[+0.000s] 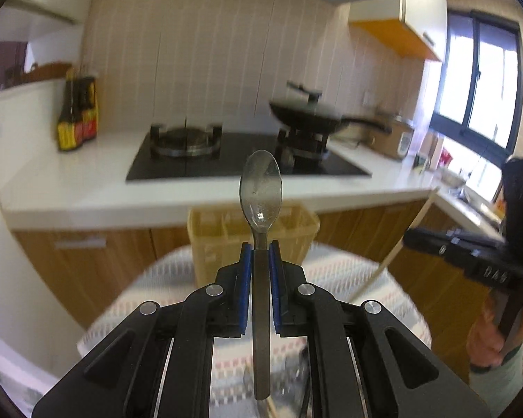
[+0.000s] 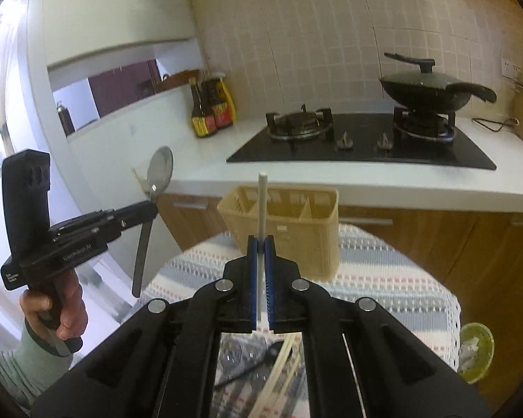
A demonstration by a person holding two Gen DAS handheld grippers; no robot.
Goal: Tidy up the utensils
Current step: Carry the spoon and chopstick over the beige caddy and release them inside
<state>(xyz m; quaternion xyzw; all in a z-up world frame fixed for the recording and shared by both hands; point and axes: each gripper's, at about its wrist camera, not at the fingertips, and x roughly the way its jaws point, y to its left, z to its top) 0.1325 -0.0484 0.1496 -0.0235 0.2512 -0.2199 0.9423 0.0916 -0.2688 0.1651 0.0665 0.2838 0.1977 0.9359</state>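
At frame centre, the left gripper clamps a spoon and the right gripper 1 chopstick, both upright, likely for dropping into the basket.

Basket on table (before counter)

1. The right gripper at six o'clock clamps a pale chopstick that points toward twelve.
2. Beyond it, a yellow utensil basket stands on the striped tablecloth.
3. At nine o'clock, the left gripper pinches a metal spoon, bowl upward.
4. At two o'clock, a lidded wok sits on the stove.
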